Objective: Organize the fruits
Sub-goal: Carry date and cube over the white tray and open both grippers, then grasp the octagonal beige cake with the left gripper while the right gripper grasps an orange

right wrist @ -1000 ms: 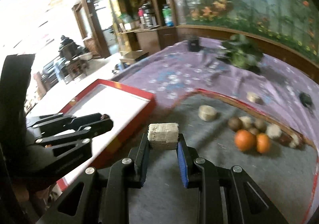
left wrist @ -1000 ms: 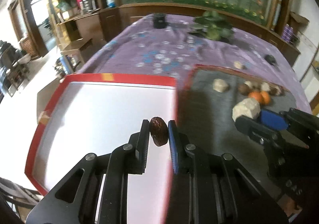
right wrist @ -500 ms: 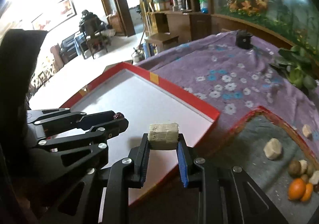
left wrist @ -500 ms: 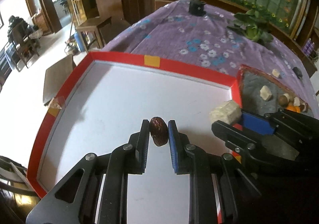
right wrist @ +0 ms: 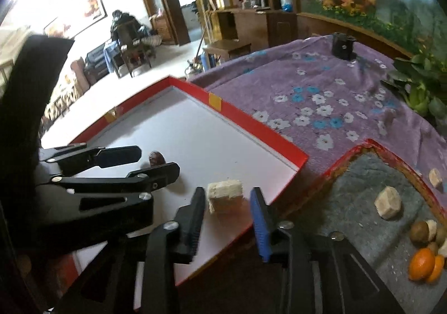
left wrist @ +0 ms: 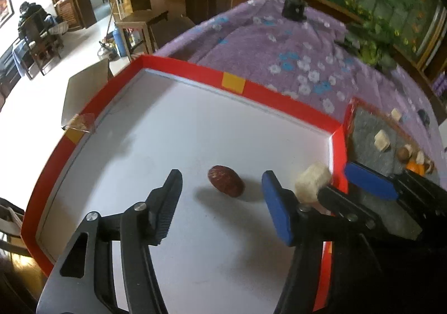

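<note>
A dark red date [left wrist: 226, 181] lies on the white floor of the red-rimmed tray [left wrist: 195, 73], between the fingers of my left gripper [left wrist: 220, 199]. Its jaws are opening and neither pad touches the date. A pale cut block [right wrist: 225, 196] sits by the tray's near right corner between the fingers of my right gripper [right wrist: 227, 210]. These jaws are opening too, and the blue pad stands clear of the block. In the right wrist view my left gripper [right wrist: 159, 161] reaches in from the left around the date [right wrist: 156, 157].
To the right, a grey-lined tray [right wrist: 363, 188] holds oranges [right wrist: 424, 261], brown fruits [right wrist: 419, 231] and pale chunks [right wrist: 388, 202]. Both trays rest on a purple floral cloth [right wrist: 321, 90]. A black object [right wrist: 342, 47] and a leafy plant [right wrist: 421, 87] stand at the back.
Both grippers moved left from the grey tray to over the white tray, then opened. The date dropped onto the tray floor and the block was let go.
</note>
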